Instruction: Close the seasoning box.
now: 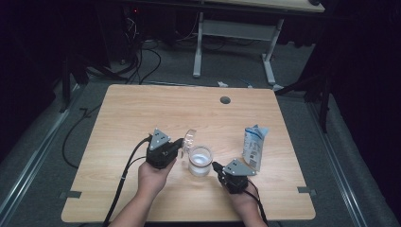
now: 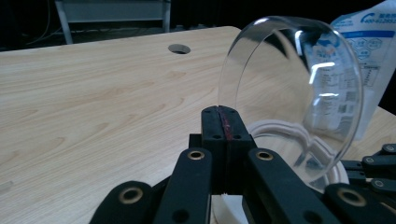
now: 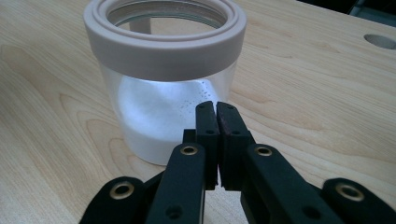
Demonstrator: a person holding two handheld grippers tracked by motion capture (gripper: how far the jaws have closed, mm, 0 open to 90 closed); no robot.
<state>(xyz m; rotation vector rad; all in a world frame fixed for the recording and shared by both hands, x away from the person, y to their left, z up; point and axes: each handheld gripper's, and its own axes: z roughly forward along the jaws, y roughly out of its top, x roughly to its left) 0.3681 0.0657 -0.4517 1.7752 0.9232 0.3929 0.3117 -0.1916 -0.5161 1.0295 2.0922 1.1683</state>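
Wooden table [image 1: 142,113] in a dark room, two hand-held grippers around a jar.

Left gripper [image 1: 182,144] is clamped on a clear lid [image 1: 190,138] held on edge (tilted over the jar). Centre: upright jar [image 1: 200,161], white powder inside. Right gripper [image 1: 215,166], jaws together, holds nothing. Pouch [image 1: 254,145] lies far right.

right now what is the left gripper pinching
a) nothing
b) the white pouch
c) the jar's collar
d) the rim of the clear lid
d: in the left gripper view the left gripper has its jaws closed on the edge of the clear lid, held tilted up over the jar.
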